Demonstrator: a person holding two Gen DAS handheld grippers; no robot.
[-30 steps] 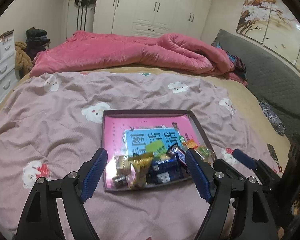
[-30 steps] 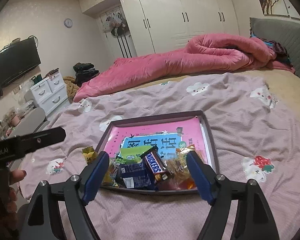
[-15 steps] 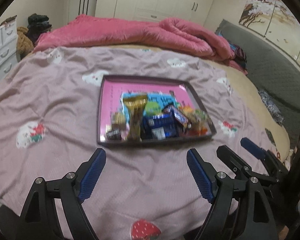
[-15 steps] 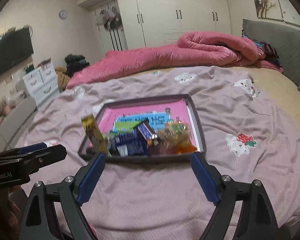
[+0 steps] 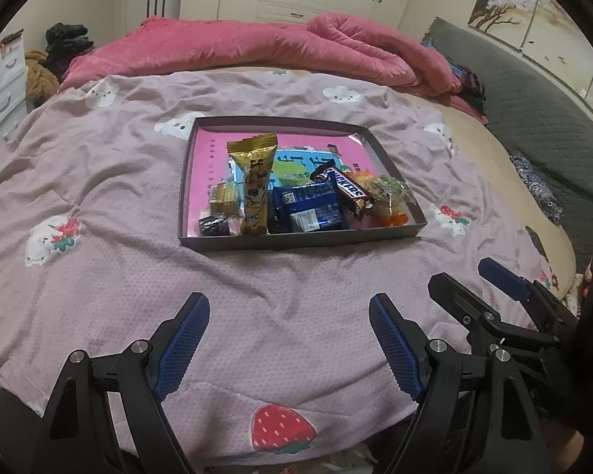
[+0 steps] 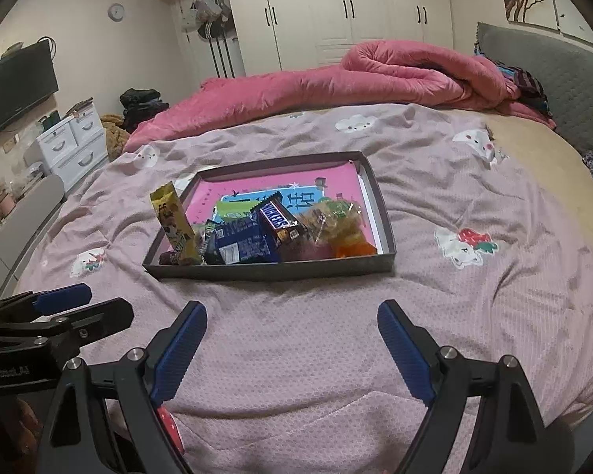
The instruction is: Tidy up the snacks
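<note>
clearly snickers bar (image 5: pixel 350 190) atop snacks in tray (image 5: pixel 296 239), left gripper (image 5: pixel 288 318) jaws apart, right gripper (image 6: pixel 292 326) jaws just widened, empty

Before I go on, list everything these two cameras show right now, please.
tray: one, dark with pink lining, on the bedspread
gold snack pack: one, upright, tray's left side
Snickers bar: one, brown, atop the blue packs
blue packs: apparently two, tray front
clear sweets bag: one, yellow-green, tray right
bedspread: one, mauve, cartoon prints
quilt: one, pink, behind
left gripper: open, empty
right gripper: open, empty, jaws just widened
</note>
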